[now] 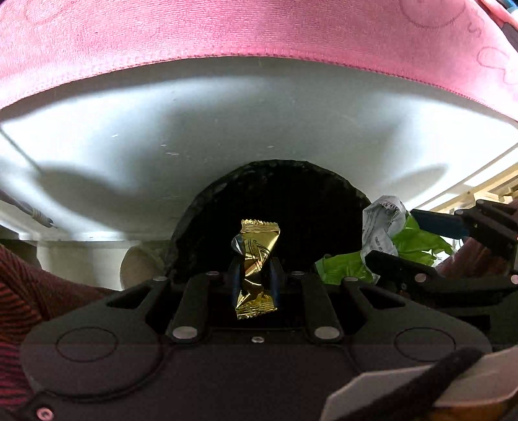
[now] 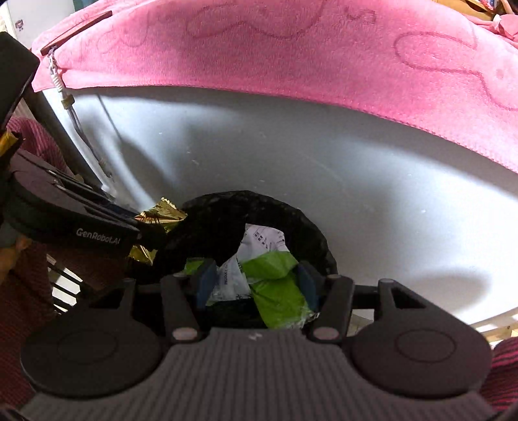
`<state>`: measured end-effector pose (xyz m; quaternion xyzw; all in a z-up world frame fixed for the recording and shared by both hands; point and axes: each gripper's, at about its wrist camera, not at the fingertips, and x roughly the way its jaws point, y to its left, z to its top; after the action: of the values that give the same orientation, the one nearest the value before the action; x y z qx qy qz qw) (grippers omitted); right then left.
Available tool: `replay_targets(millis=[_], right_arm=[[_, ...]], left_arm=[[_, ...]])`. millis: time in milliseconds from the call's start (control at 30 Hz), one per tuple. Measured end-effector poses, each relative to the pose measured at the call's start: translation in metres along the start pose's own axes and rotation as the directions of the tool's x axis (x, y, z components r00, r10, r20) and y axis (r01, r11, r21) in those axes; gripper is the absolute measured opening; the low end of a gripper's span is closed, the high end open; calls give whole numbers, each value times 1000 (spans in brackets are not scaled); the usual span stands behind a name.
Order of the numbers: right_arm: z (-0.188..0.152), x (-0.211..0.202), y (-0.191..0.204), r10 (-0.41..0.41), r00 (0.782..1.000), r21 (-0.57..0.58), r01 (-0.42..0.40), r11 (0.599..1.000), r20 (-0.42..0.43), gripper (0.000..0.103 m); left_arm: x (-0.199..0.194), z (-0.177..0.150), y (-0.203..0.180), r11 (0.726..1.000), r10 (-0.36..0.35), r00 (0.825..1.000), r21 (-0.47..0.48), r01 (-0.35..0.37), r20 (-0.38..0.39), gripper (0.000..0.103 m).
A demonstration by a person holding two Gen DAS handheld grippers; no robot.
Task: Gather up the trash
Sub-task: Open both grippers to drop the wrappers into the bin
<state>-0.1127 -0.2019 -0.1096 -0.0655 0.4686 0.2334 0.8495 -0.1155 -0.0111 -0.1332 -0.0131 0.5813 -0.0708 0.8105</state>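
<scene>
My left gripper (image 1: 255,275) is shut on a crumpled gold foil wrapper (image 1: 257,249), held upright over the dark mouth of a black bin bag (image 1: 275,194). My right gripper (image 2: 255,281) is shut on a green and white plastic wrapper (image 2: 272,278), also above the black bin bag (image 2: 298,223). In the left wrist view the green and white wrapper (image 1: 388,239) and the right gripper (image 1: 430,246) show at the right. The right wrist view has the gold wrapper (image 2: 162,213) and the left gripper (image 2: 139,226) at the left, close beside the bag's rim.
A pink towel (image 1: 259,29) hangs over a white surface (image 1: 226,110) behind the bag. A thin cord (image 2: 84,136) hangs at the left. A dark red striped sleeve (image 1: 19,291) shows at the lower left. Pale wooden slats (image 1: 485,191) lie at the right.
</scene>
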Motion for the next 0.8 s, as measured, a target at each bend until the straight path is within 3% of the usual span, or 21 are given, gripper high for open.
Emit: replay_targets(millis=[100, 233, 567, 800], right_arm=[[0, 1, 0, 2, 1000, -4, -2, 1000, 1, 65], [1, -1, -2, 12, 1000, 3, -12, 1000, 0, 74], [4, -12, -4, 5, 999, 3, -5, 1000, 31, 77], [13, -37, -4, -16, 994, -13, 18, 1000, 111, 77]], left_arm=[[1, 0, 0, 1000, 3, 1000, 3, -3, 1, 21], [-2, 0, -2, 1000, 15, 1000, 9, -15, 9, 42], [-17, 4, -5, 998, 56, 997, 29, -57, 55, 55], [-49, 10, -15, 995, 62, 985, 70, -74, 163, 62]])
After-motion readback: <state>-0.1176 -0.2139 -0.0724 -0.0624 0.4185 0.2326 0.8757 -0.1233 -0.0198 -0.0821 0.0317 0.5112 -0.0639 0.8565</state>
